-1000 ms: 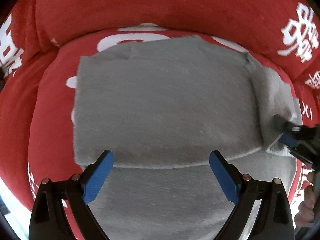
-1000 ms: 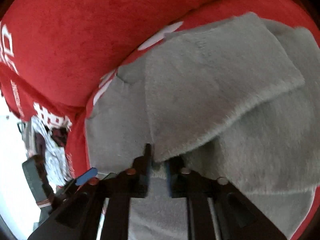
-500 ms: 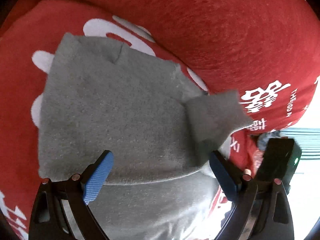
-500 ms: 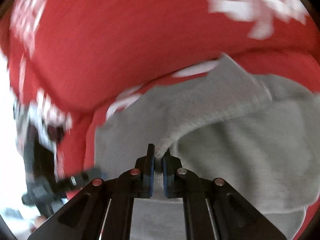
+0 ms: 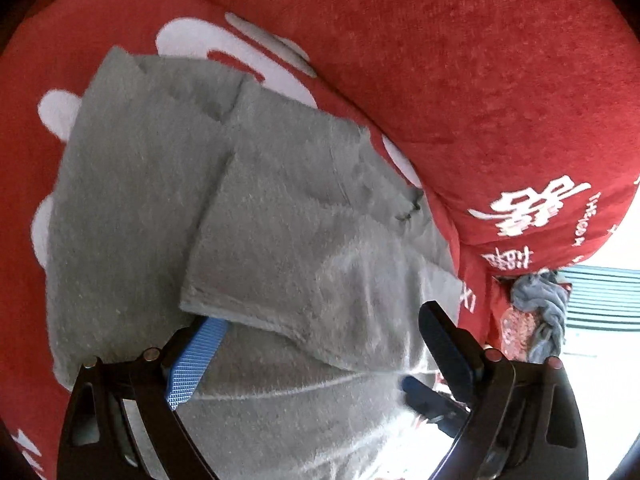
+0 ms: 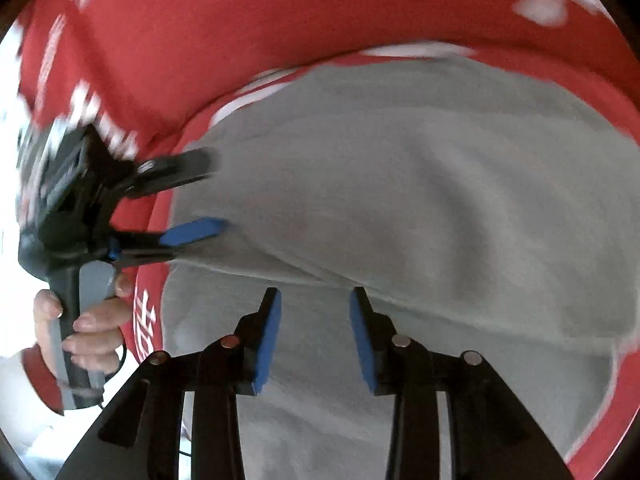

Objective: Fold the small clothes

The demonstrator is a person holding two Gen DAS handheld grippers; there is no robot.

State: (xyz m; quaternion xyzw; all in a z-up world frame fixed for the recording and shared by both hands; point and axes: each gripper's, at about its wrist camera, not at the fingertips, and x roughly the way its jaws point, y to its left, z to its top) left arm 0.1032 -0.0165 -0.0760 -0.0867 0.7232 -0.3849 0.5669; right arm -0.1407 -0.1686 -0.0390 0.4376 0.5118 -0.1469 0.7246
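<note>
1. Left wrist view: the grey garment [image 5: 304, 224] fills the middle of the frame, spread on a red cushion [image 5: 24, 168] with white print. One flap is folded over from the right, its straight edge running down the centre to a corner at lower left of centre.
2. The left gripper [image 5: 320, 344] comes in from the bottom edge with its jaws wide apart. The blue pad [image 5: 196, 360] of its finger at lower left sits just under the corner of the folded flap; the dark finger at lower right lies at the garment's right edge. Neither presses the cloth.
3. A blue fingertip of the right gripper [image 5: 416, 386] shows at lower right, beside the garment's edge.
4. At the right edge a crumpled blue-grey cloth [image 5: 540, 312] lies beyond the cushion, under a red bolster [image 5: 480, 80] that crosses the top of the frame.
5. Right wrist view, blurred: the right gripper [image 6: 316, 332] at bottom centre has its jaws opening, partly apart. The grey garment [image 6: 400, 200] lies under and beyond them; nothing is pinched between the pads.
6. At centre left, the left gripper [image 6: 216, 192] points at the garment's left edge, its fingers spread. A hand [image 6: 88, 320] at lower left holds its handle.
</note>
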